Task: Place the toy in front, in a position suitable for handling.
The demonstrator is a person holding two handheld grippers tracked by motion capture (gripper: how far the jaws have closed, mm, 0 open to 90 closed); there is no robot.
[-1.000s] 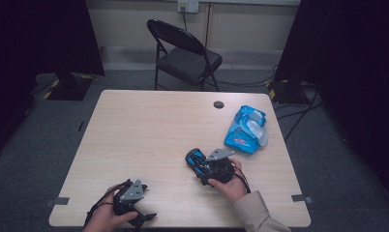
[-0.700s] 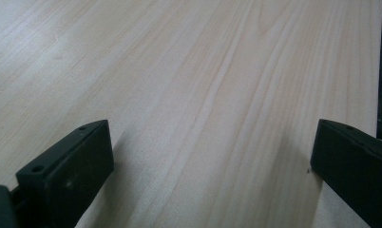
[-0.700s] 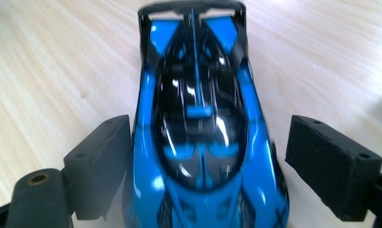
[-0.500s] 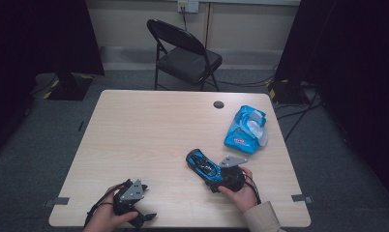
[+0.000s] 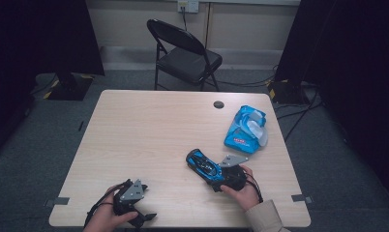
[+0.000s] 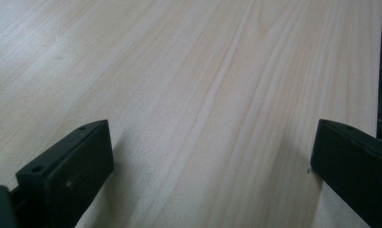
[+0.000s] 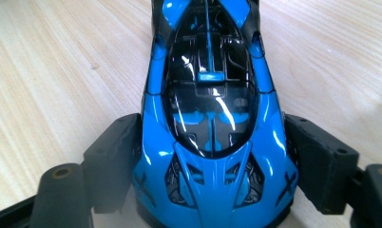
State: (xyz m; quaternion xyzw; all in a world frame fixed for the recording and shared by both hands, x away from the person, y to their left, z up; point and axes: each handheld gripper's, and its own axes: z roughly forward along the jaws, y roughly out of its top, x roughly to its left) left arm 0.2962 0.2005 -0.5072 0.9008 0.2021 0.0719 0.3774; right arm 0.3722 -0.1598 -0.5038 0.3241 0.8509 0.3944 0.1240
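Note:
A blue and black toy car [image 5: 203,164] lies on the light wooden table [image 5: 149,130], right of the middle towards the front. My right gripper [image 5: 216,174] is at the car's near end, and its jaws have just been closing. In the right gripper view both pads sit against the flanks of the car [image 7: 210,118], which lies between them at my right gripper [image 7: 213,137]. My left gripper [image 5: 132,200] rests at the table's front left. Its jaws [image 6: 210,147] stand wide open over bare wood.
A blue pack of wipes [image 5: 246,129] lies at the right side of the table, beyond the car. A dark round grommet [image 5: 218,104] sits near the far edge. A black folding chair [image 5: 185,55] stands behind the table. Cables run across the floor at the right.
My right gripper has drawn back towards the front right along the car, so more of the car shows. The left gripper has stayed put.

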